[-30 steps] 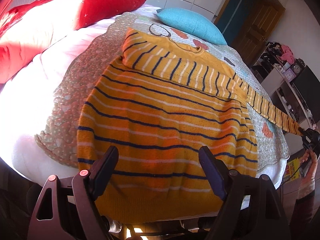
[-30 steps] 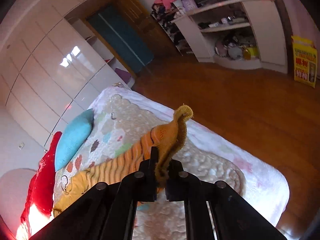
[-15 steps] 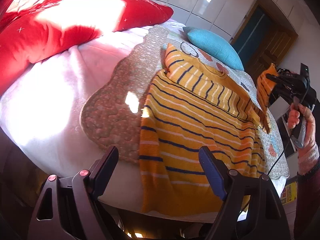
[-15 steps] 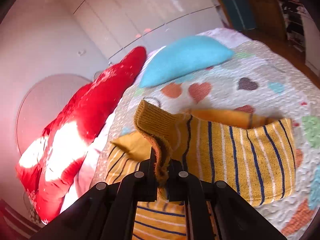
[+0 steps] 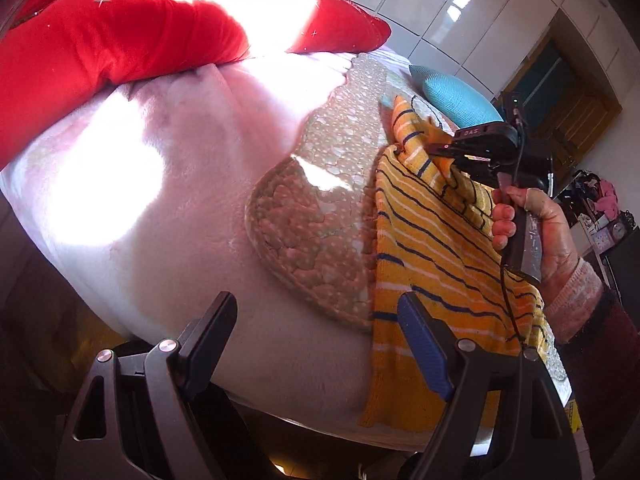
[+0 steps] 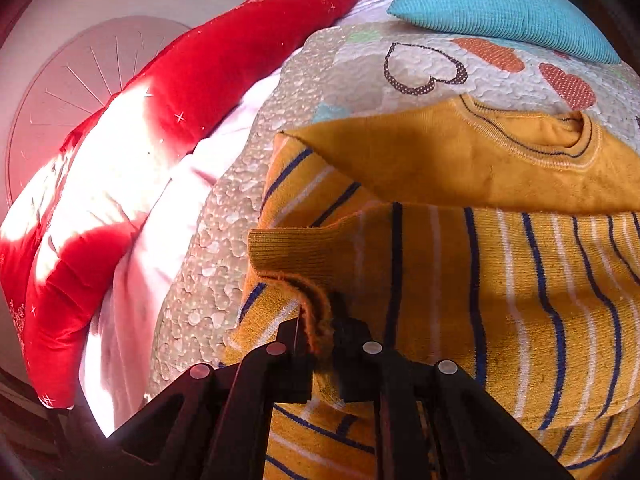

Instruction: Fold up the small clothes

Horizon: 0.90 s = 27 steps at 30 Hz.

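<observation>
The left gripper (image 5: 316, 344) is being held wide apart, nothing between its fingers, above the bed's (image 5: 160, 184) edge. The striped sweater (image 5: 436, 248) is lying spread on the quilt (image 5: 320, 216). The right gripper's (image 6: 318, 332) jaws are opening, the sleeve cuff (image 6: 292, 252) apparently still being pinched between them.

Bare quilt (image 6: 224, 256) and white blanket (image 5: 168, 184) lay clear along the bed's red-pillow (image 6: 224, 56) side; the blue cushion (image 6: 500, 4) blocked its far edge.
</observation>
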{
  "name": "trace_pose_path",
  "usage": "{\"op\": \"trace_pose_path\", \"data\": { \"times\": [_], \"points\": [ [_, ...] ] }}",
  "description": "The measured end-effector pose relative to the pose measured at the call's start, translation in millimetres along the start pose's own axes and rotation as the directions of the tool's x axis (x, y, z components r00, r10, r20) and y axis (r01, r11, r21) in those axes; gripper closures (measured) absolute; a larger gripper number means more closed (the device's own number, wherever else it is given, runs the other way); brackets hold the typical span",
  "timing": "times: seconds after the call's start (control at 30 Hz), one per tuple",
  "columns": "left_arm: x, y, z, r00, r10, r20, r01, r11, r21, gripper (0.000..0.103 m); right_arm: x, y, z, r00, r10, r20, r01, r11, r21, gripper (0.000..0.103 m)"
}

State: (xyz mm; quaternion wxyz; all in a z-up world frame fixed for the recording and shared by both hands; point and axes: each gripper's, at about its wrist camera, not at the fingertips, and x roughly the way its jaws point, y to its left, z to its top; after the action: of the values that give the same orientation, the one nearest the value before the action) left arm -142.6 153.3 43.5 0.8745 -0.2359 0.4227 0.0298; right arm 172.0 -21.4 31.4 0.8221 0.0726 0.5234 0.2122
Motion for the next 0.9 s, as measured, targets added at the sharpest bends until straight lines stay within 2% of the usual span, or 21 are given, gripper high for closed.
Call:
{"op": "trace_pose_path", "data": {
  "times": [0.03, 0.1, 0.13, 0.23, 0.3, 0.4, 0.5, 0.63, 0.7, 0.8, 0.9],
  "points": [
    [1, -1, 0, 1.000, -0.001, -0.002, 0.001, 1.000, 0.001, 0.022, 4, 3, -1, 1.000, 0.003, -0.008, -0.003, 1.000, -0.005, 0.080],
    [3, -2, -1, 1.000, 0.002, -0.008, -0.002, 1.000, 0.003, 0.022, 2, 9, -3, 0.999, 0.034, -0.009, -0.034, 0.999, -0.021, 0.056],
    [4, -4, -1, 1.000, 0.003, -0.010, -0.003, 1.000, 0.005, 0.022, -3, 13, -4, 0.997, 0.075, -0.013, -0.075, 0.997, -0.030, 0.051],
    [3, -7, -2, 1.000, 0.006, -0.012, -0.006, 1.000, 0.015, 0.022, -27, 20, -15, 0.975, 0.221, -0.038, -0.222, 0.974, -0.049, 0.048],
    [2, -9, -2, 1.000, 0.007, -0.011, -0.007, 1.000, 0.024, 0.022, -50, 17, -28, 0.968, 0.247, -0.037, -0.249, 0.966, -0.075, 0.045],
    [4, -14, -3, 1.000, 0.011, -0.020, -0.010, 0.999, 0.037, 0.022, -89, -9, -50, 0.973, 0.231, -0.022, -0.232, 0.968, -0.094, 0.041],
    [8, -18, -1, 0.999, -0.013, -0.043, 0.015, 0.999, 0.041, 0.022, -130, -57, -73, 0.980, 0.197, 0.008, -0.196, 0.979, -0.056, 0.039],
    [16, -25, 5, 0.995, -0.082, -0.056, 0.084, 0.996, 0.038, 0.022, -191, -128, -106, 0.992, 0.091, 0.082, -0.093, 0.995, 0.022, 0.035],
    [24, -29, 8, 0.994, -0.092, -0.056, 0.094, 0.995, 0.045, 0.022, -216, -159, -125, 0.993, 0.047, 0.113, -0.055, 0.996, 0.072, 0.034],
    [36, -36, 15, 0.992, -0.104, -0.071, 0.109, 0.991, 0.073, 0.024, -240, -202, -162, 0.991, 0.033, 0.133, -0.054, 0.986, 0.160, 0.033],
    [47, -43, 21, 0.988, -0.126, -0.087, 0.133, 0.987, 0.089, 0.025, -244, -224, -199, 0.990, 0.055, 0.131, -0.083, 0.973, 0.217, 0.033]
  ]
}}
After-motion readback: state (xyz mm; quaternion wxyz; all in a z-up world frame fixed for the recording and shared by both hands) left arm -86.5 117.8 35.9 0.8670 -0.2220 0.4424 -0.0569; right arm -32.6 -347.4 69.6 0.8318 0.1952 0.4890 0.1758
